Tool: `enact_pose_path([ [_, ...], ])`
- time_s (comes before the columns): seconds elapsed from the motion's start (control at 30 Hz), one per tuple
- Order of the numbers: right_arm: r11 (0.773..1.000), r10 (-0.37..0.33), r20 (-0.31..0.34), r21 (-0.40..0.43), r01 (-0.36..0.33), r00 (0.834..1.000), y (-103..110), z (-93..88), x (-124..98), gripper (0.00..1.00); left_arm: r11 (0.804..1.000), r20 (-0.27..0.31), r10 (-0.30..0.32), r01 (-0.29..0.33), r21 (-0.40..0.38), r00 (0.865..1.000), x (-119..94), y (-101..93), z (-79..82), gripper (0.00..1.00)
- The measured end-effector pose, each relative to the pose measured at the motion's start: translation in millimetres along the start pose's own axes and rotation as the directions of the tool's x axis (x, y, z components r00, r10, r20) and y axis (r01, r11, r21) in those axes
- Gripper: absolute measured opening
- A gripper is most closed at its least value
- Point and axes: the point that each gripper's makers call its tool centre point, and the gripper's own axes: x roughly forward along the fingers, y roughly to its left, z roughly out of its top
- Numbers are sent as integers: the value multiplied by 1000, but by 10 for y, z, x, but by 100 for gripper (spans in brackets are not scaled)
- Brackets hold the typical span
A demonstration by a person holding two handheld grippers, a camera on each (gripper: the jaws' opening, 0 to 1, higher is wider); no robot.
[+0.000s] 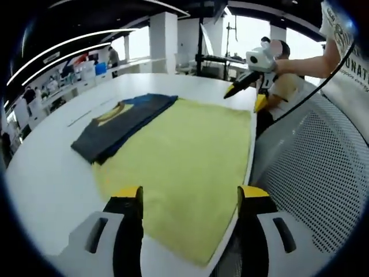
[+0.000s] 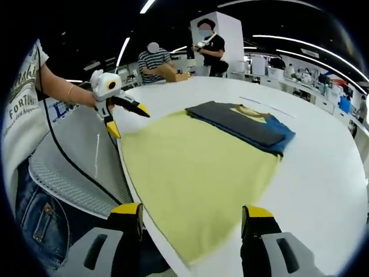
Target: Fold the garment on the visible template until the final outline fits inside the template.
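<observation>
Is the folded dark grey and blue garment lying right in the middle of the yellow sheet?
No, the folded dark grey and blue garment lies along one edge of the yellow sheet, partly on the white table.

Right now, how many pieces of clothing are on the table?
1: a folded dark garment with blue and yellow parts lies on the yellow template, at its far edge from both open grippers. Nothing seems hidden.

Folded garment (image 1: 124, 124) on template's (image 1: 190, 173) far corner, template on table (image 1: 46, 179), at the near edge
</observation>
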Motion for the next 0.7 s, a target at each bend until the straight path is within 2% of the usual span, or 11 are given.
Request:
enact_pose_path([
  [0.1, 1000, 15, -27, -7, -16, 1000, 33, -70, -2, 60, 1000, -47, -18, 19, 14, 999, -21, -87, -111, 57],
  [0.23, 999, 32, -77, -25, -34, 996, 80, -196, 4, 55, 1000, -67, -13, 12, -9, 998, -43, -82, -184, 50],
  [0.33, 999, 35, -90, -28, -38, 995, 86, -238, 3, 52, 1000, -95, -14, 12, -15, 995, -55, -102, -274, 47],
  [0.5, 998, 31, -133, -53, -39, 991, 80, -339, 4, 43, 1000, -120, -22, 20, -25, 993, -63, -137, -371, 43],
  [0.63, 996, 34, -169, -81, -49, 985, 104, -413, 15, 41, 999, -166, -43, 45, 6, 985, -65, -203, -459, 37],
  [0.7, 994, 25, -185, -96, -44, 982, 91, -441, 18, 40, 999, -168, -44, 45, 2, 985, -58, -209, -480, 37],
])
